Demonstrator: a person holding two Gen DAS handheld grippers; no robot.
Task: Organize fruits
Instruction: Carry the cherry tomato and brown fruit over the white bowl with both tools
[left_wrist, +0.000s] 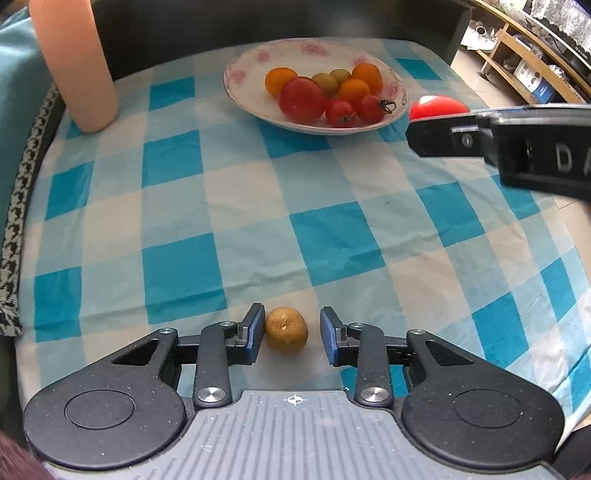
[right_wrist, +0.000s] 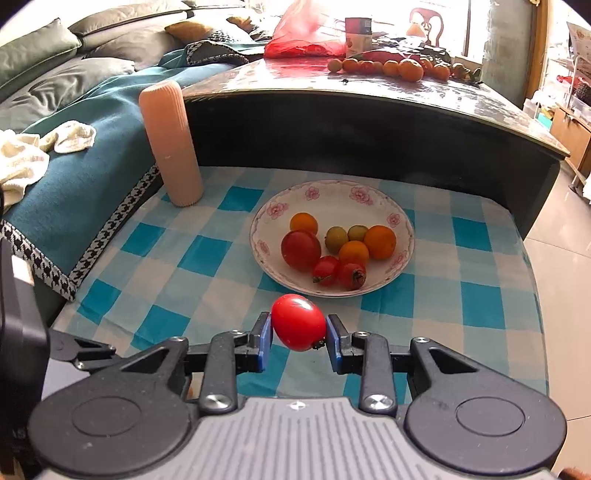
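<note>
Glossy oval tomato (right_wrist: 298, 322) between fingers (right_wrist: 264, 341)

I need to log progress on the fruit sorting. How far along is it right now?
Mostly done: eight fruits already sit in the flowered plate. In hand: the right tool grips a red tomato just short of the plate. Left: the brown fruit lies on the checked cloth between the open fingers of the left tool, touching one finger, not yet gripped.

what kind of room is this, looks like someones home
Most likely a home living room: a grey sofa with a teal throw, a checked tablecloth holding a floral plate, and wooden shelving.
</note>
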